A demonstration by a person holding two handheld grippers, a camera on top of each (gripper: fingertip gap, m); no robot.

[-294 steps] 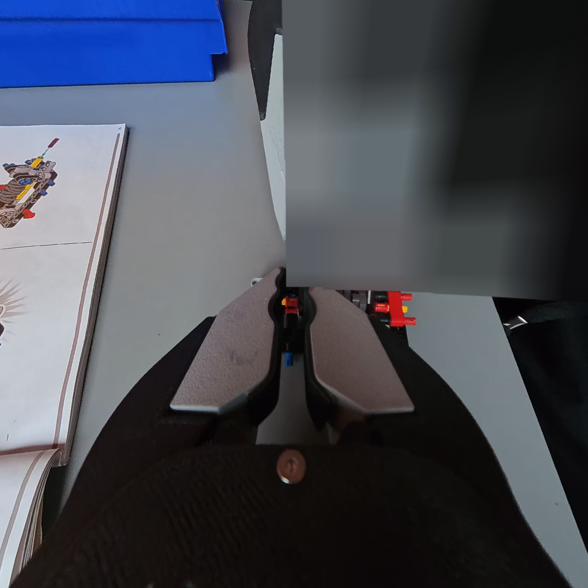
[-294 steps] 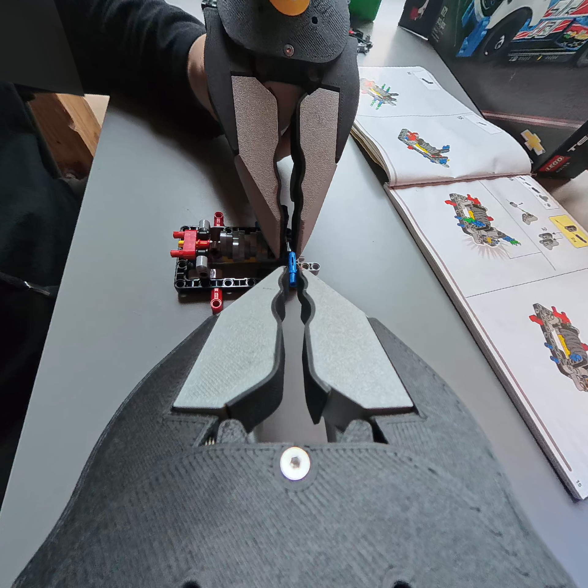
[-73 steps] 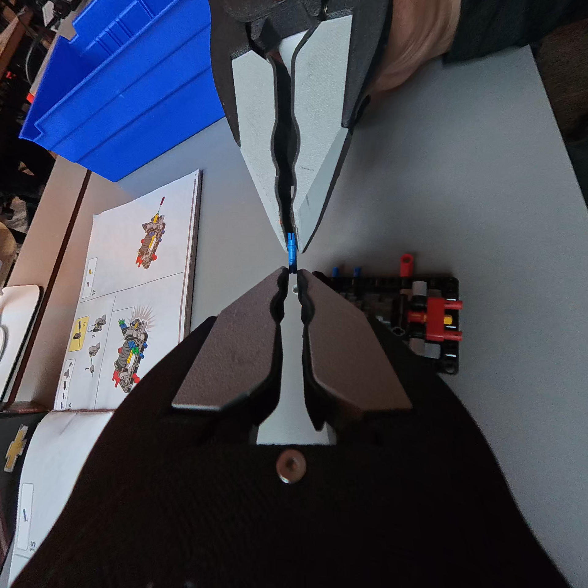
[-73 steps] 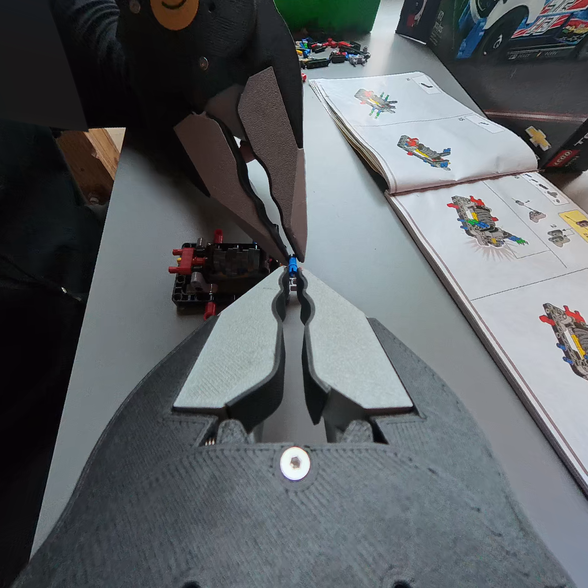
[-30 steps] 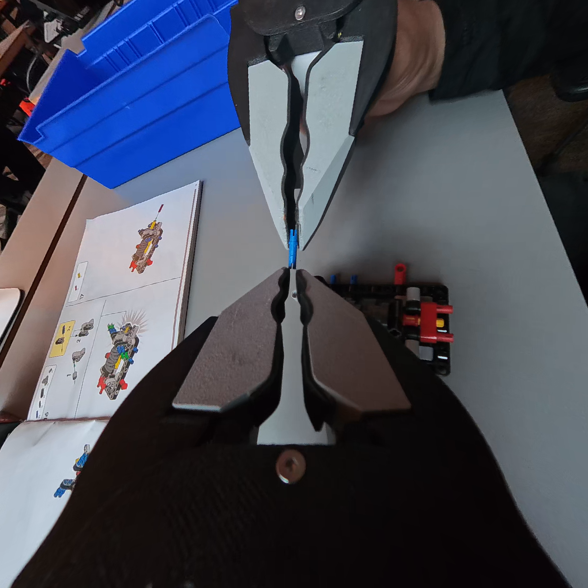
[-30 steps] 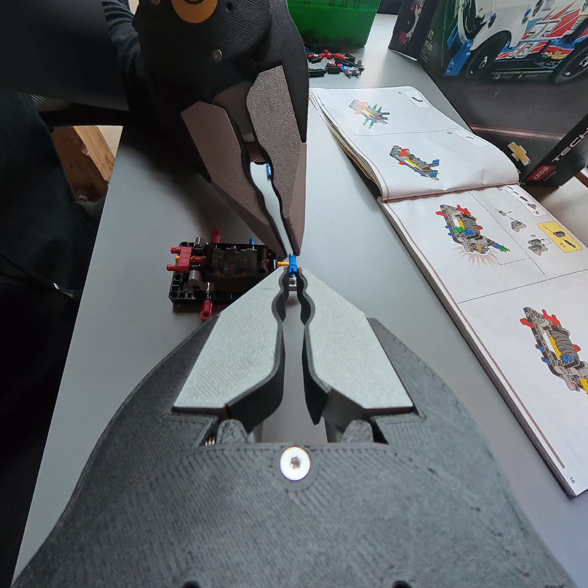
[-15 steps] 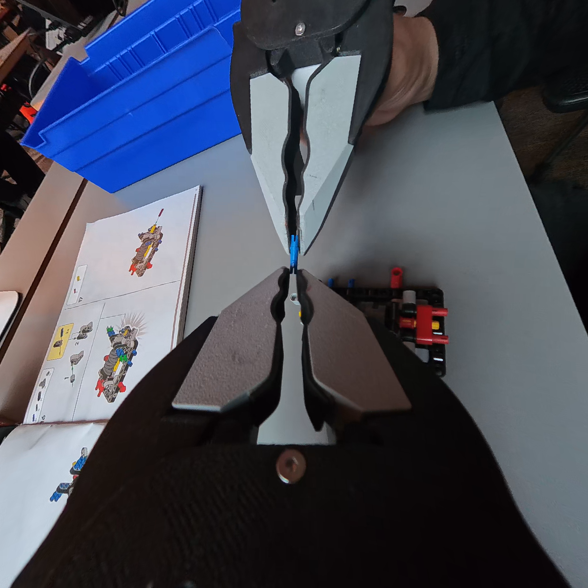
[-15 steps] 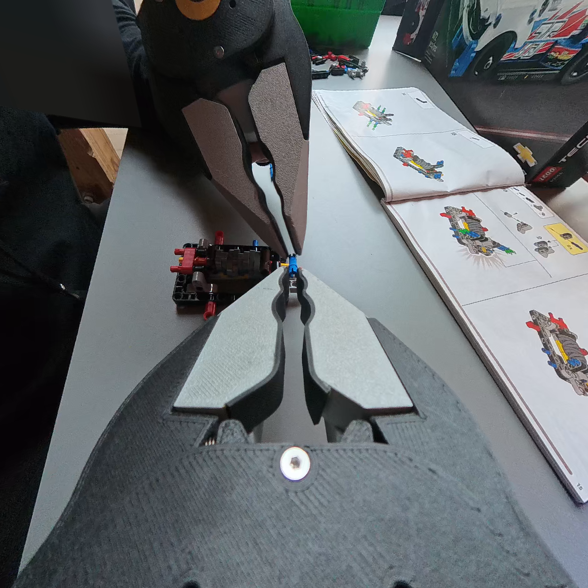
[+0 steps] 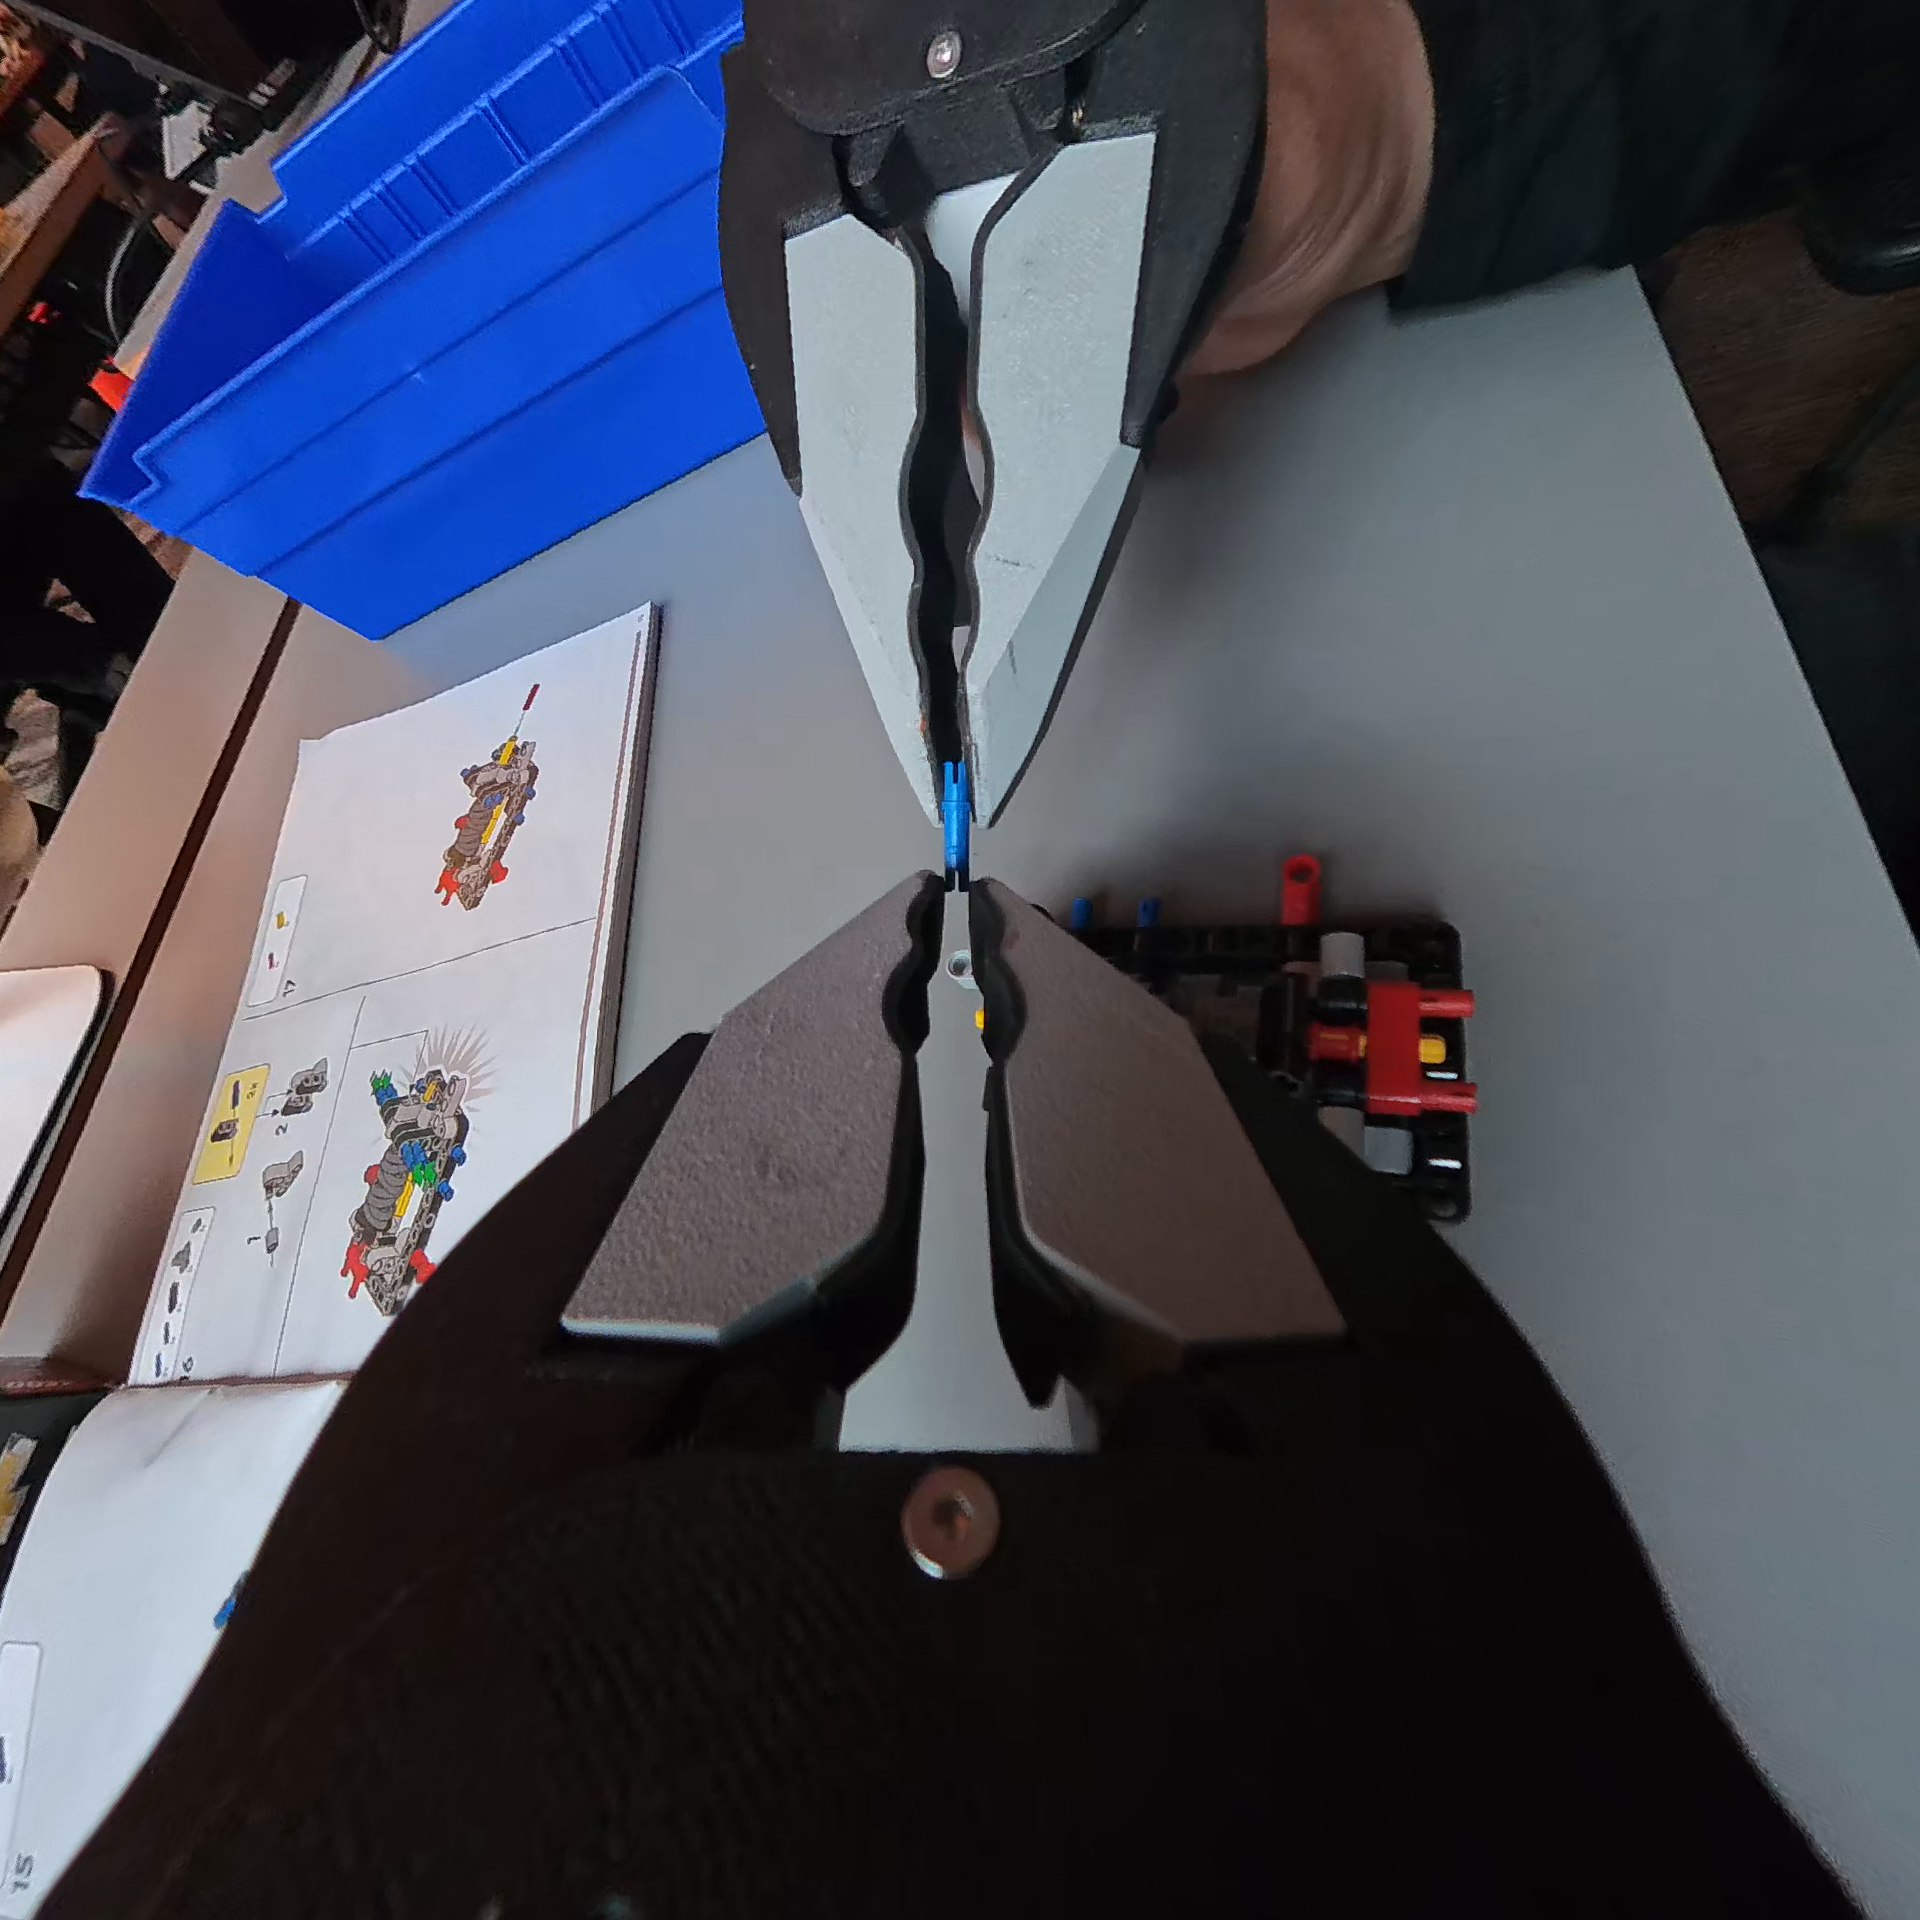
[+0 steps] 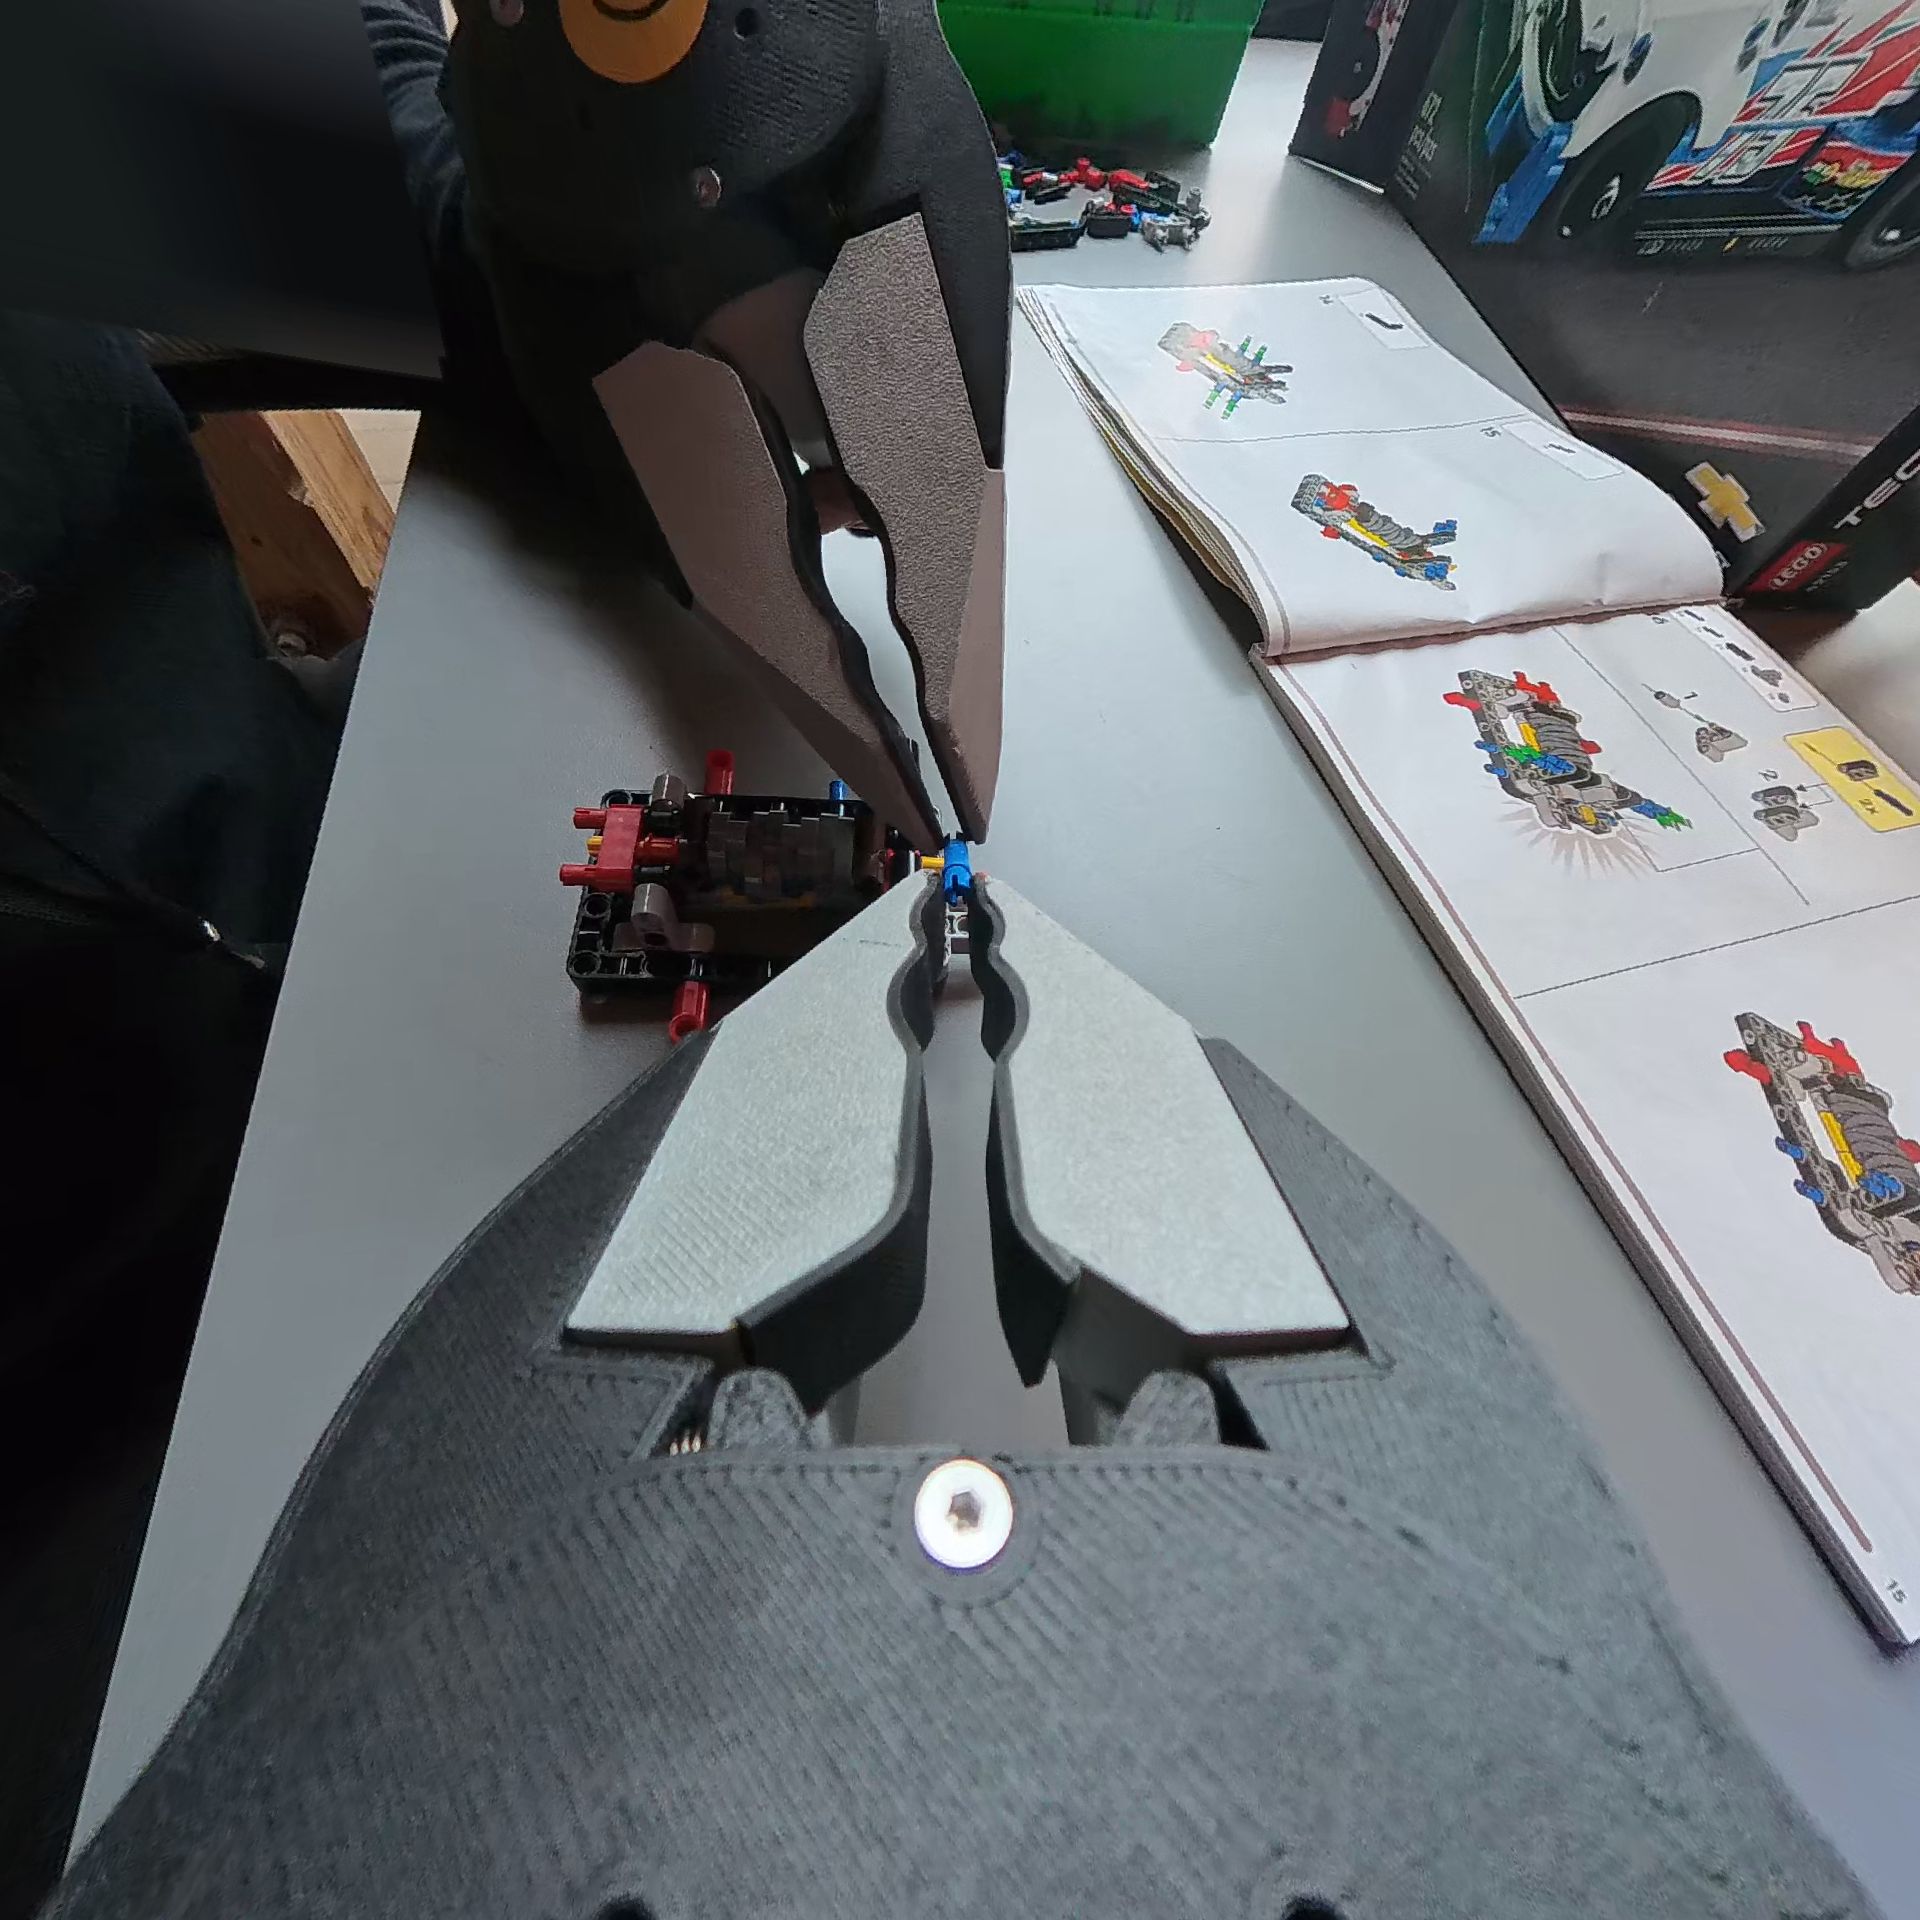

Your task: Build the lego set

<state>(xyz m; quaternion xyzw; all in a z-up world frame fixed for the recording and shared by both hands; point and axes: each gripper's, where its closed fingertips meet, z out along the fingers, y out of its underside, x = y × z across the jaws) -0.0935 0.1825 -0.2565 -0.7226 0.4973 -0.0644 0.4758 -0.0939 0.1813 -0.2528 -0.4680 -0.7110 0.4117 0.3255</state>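
Note:
A small blue pin [image 9: 954,821] is held in the air between both grippers, tip to tip. My left gripper [image 9: 954,885] is shut on its near end. My right gripper [image 9: 954,805] comes in from above in the left wrist view and is shut on the far end. In the right wrist view the pin [image 10: 956,860] sits at my right gripper's tips [image 10: 954,885], and the left gripper [image 10: 958,836] pinches it from above. The black lego assembly with red parts [image 9: 1371,1039] lies on the grey table, also in the right wrist view [image 10: 727,883].
An open instruction booklet [image 9: 436,935] lies on the table, to the right in the right wrist view [image 10: 1558,779]. Blue bins [image 9: 436,343] stand behind it. A green bin [image 10: 1091,73], loose parts [image 10: 1101,203] and the set's box [image 10: 1683,135] stand at the far end. A small grey piece [image 9: 958,961] lies below my left fingers. Left and right tips are no more than a few centimetres apart.
About ten seconds ago my left gripper was down at the assembly; it has risen to meet the right gripper's blue pin. In the last second both grippers barely moved.

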